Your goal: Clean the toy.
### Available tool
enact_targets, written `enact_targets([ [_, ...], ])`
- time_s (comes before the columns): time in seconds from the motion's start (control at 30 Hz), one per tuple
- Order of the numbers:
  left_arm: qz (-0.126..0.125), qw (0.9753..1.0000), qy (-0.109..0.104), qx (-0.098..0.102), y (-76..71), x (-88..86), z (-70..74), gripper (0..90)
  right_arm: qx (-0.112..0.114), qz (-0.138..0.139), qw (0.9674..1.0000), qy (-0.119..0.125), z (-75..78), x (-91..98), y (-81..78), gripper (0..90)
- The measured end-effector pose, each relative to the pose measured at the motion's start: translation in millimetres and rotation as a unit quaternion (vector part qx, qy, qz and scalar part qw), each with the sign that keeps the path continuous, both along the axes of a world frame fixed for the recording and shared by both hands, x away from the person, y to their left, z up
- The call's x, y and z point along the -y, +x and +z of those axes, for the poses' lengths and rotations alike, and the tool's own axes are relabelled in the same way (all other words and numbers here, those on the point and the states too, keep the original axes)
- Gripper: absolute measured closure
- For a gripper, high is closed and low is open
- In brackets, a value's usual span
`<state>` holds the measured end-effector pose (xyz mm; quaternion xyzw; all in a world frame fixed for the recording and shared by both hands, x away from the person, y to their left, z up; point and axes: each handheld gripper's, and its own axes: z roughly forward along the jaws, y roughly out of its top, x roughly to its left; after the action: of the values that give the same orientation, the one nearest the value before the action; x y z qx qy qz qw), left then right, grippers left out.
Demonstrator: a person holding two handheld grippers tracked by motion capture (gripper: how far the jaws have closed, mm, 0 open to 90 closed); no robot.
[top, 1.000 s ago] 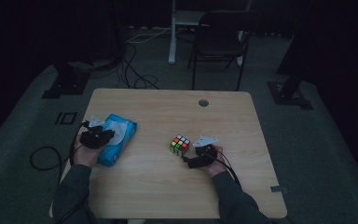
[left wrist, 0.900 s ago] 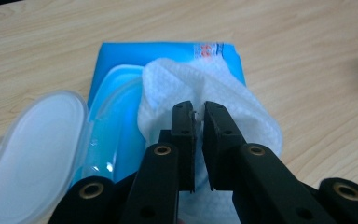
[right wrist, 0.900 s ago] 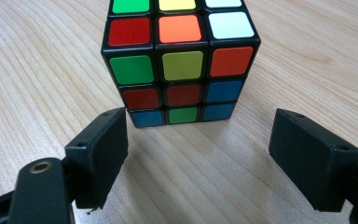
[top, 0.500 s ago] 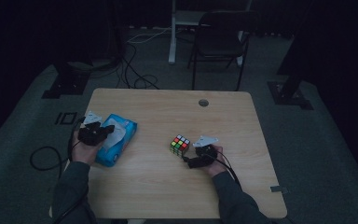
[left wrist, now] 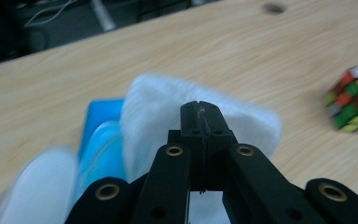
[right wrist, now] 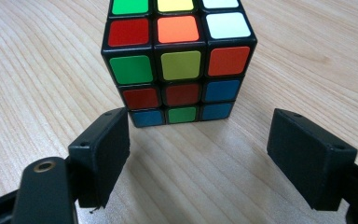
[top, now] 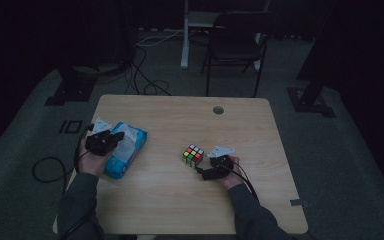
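A blue pack of wipes [top: 125, 150] lies near the table's left edge. My left gripper [top: 114, 139] rests over it with its jaws shut [left wrist: 200, 109], pinching a white wipe [left wrist: 158, 107] that stands up out of the blue pack [left wrist: 100, 140]. A scrambled colour cube [top: 193, 155] sits at mid-table. My right gripper [top: 203, 165] is just behind it, open. Its jaws have just been closing a little. In the right gripper view the cube [right wrist: 177, 65] stands right in front of the gripper [right wrist: 198, 137], its near edge level with the fingertips [right wrist: 105, 144], and the pads are not touching it.
The wooden table [top: 180, 115] has a round cable hole [top: 218, 110] near its far edge. A dark chair [top: 237, 42] and floor cables [top: 145, 80] lie beyond it. A cable [top: 47, 167] trails off the left side.
My left hand has edged slightly farther up over the wipes pack. The right hand and the cube have stayed where they were.
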<state>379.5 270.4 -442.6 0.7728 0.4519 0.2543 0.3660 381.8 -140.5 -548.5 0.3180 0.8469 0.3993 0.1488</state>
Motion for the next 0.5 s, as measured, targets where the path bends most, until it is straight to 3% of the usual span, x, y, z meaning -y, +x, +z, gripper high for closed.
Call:
enact_targets([
  [0.13,0.028,0.9986,0.040,-0.022,0.1,-6.8,-13.6,88.6,0.000,0.001,1.0000,-0.002,0.0,-0.3,0.1,21.1],
  [0.23,0.038,0.9986,0.023,-0.030,0.8,-12.4,-19.9,74.0,0.000,0.001,1.0000,-0.003,-0.1,-0.4,0.0,21.1],
  [0.33,0.023,0.9992,-0.011,-0.031,0.6,-15.2,-21.5,57.3,0.000,0.001,1.0000,-0.003,-0.1,-0.6,-0.1,21.1],
  [0.43,0.010,0.9992,-0.020,-0.032,1.7,-14.1,-22.1,46.1,0.000,0.001,1.0000,-0.003,-0.1,-0.6,-0.2,21.1],
  [0.5,0.001,0.9988,-0.023,-0.043,4.7,-12.9,-23.5,42.2,0.000,0.001,1.0000,-0.003,-0.1,-0.7,-0.2,21.1],
])
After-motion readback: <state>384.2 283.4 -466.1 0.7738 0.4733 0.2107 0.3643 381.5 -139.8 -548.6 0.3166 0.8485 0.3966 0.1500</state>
